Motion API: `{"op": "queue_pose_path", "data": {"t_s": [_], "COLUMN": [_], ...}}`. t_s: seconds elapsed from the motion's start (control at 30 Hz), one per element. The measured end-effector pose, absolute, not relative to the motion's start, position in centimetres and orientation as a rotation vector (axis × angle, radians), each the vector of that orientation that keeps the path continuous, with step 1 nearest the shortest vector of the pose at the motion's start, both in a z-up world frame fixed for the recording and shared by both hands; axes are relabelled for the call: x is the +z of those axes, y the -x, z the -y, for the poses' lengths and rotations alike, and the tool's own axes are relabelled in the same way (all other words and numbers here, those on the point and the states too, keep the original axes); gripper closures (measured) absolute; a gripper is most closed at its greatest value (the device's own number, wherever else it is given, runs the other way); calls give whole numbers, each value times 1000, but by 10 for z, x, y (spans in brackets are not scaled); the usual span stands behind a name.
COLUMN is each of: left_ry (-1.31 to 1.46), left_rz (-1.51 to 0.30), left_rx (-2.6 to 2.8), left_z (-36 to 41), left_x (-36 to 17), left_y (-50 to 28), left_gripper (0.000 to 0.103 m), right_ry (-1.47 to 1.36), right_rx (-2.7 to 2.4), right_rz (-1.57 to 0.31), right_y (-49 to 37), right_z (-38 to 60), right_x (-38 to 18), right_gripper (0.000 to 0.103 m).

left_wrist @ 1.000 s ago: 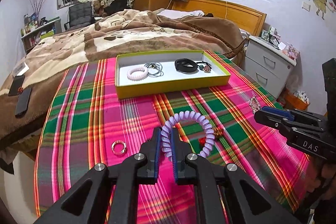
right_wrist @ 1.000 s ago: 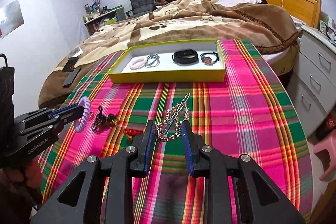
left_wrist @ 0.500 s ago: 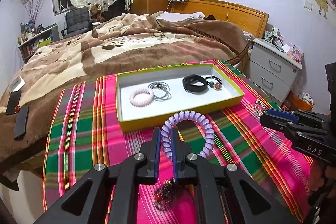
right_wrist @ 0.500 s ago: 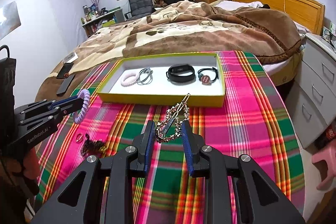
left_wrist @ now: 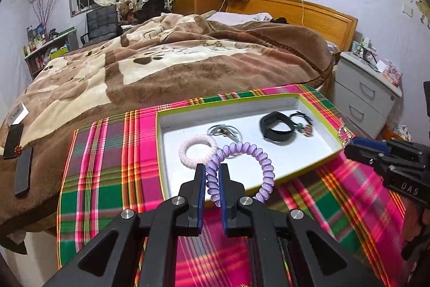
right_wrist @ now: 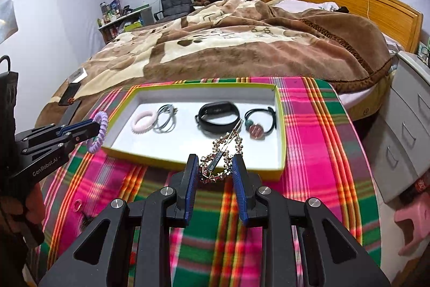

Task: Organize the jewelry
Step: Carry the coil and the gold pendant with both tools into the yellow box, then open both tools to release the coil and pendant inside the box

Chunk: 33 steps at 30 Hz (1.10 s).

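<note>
Both loads sit at the tray's (left_wrist: pixel 332 148) near edge: left gripper (left_wrist: pixel 212 186) jaws pinching the coil (left_wrist: pixel 243 149), right gripper (right_wrist: pixel 215 174) jaws clamping the clip (right_wrist: pixel 224 147) pointing inward.

The coil tie (left_wrist: pixel 258 163) is looking like glossy, smooth plastic; the clip (right_wrist: pixel 223 152) is glinting like metal. The cloth (left_wrist: pixel 107 152) is showing matt weave; the blanket (left_wrist: pixel 188 63) is looking plush.

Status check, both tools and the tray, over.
Left tool shut on purple coil tie. Right tool shut on gold hair clip. Both near tray rim; nothing blocking.
</note>
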<state>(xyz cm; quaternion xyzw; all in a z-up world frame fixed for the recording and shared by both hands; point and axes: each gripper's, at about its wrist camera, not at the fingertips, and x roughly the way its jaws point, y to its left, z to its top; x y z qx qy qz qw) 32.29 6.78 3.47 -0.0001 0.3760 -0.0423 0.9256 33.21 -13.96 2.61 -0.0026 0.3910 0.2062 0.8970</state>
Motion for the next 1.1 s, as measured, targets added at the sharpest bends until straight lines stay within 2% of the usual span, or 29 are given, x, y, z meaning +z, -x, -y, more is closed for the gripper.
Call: {"op": "queue_pose_path", "data": {"t_s": [0.5,1.1], "left_ry": [-3,-50], "left_rz": [-856,-900], "left_rx": [-34,-45], "left_z": [-89,-76], "left_x": [-7,-23], "left_y": [-375,-386], "left_gripper": [94,93], "right_ry": [-13,10], "right_rx": [392,377], "right_rz": [-891,-933], "right_y": [-390,-407], "right_z": [141,138], "right_x": [-8,-24], "right_gripper": [77,76]}}
